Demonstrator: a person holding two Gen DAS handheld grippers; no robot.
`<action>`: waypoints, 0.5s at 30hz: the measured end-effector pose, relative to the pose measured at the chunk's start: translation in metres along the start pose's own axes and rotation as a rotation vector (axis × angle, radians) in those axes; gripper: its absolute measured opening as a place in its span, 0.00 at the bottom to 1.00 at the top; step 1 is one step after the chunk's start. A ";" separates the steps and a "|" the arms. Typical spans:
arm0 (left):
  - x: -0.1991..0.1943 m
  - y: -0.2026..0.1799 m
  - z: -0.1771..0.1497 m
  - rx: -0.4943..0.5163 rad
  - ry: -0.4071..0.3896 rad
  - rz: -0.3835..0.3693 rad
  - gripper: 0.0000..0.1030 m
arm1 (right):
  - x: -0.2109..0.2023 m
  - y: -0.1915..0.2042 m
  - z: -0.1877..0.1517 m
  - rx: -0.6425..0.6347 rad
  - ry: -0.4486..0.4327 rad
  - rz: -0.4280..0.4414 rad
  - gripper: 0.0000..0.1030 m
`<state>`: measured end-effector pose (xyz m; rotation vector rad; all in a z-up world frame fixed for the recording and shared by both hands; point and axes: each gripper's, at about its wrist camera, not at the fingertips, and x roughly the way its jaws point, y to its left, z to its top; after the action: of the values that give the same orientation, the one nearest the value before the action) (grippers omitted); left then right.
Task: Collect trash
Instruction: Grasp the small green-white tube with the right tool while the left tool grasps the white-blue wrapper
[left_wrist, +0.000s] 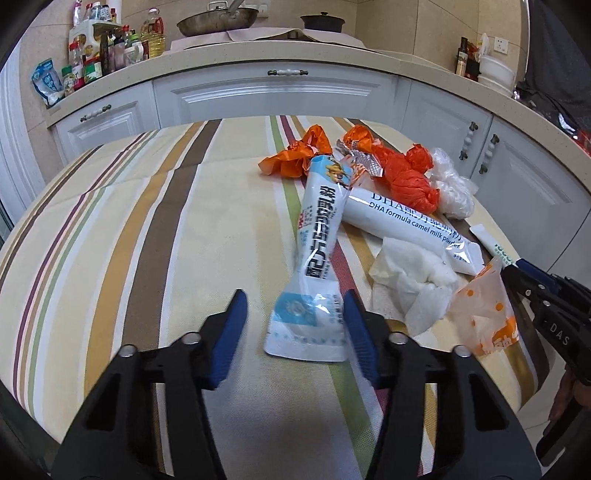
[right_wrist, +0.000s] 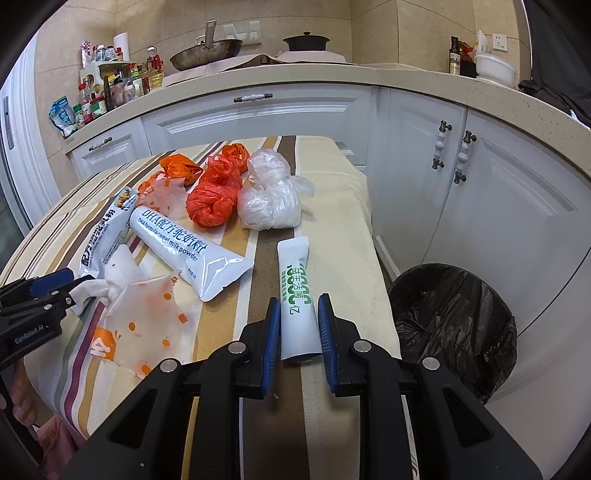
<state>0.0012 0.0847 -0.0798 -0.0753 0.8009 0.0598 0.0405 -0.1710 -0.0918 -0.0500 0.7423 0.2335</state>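
Note:
A blue-and-white sachet (left_wrist: 314, 258) lies on the striped tablecloth (left_wrist: 110, 258). Its near end sits between the fingers of my left gripper (left_wrist: 295, 317). The right pad touches it, but the left pad stands apart, so the gripper is open. My right gripper (right_wrist: 297, 321) is shut on a white sachet with green print (right_wrist: 295, 288); its pads press both sides. More trash lies beyond: a camel milk powder sachet (right_wrist: 184, 251), orange bags (right_wrist: 210, 199), a clear plastic bag (right_wrist: 269, 199), a crumpled tissue (left_wrist: 413, 280) and an orange-dotted bag (right_wrist: 147, 314).
A round bin with a black liner (right_wrist: 454, 325) stands on the floor right of the table, by white cabinets (right_wrist: 498, 206). The counter behind carries bottles, a wok and a pot. A hand shows at the lower left of the right wrist view.

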 end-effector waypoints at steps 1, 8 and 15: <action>0.000 0.000 0.000 0.001 0.000 -0.010 0.37 | 0.000 0.000 0.000 0.000 -0.001 0.001 0.21; -0.002 -0.001 -0.001 0.004 -0.012 -0.045 0.34 | -0.005 0.001 0.000 -0.005 -0.018 0.000 0.20; -0.008 0.005 0.001 -0.005 -0.029 -0.043 0.16 | -0.010 0.002 0.003 -0.013 -0.034 0.003 0.18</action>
<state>-0.0040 0.0894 -0.0732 -0.0960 0.7698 0.0225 0.0348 -0.1706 -0.0831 -0.0574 0.7071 0.2412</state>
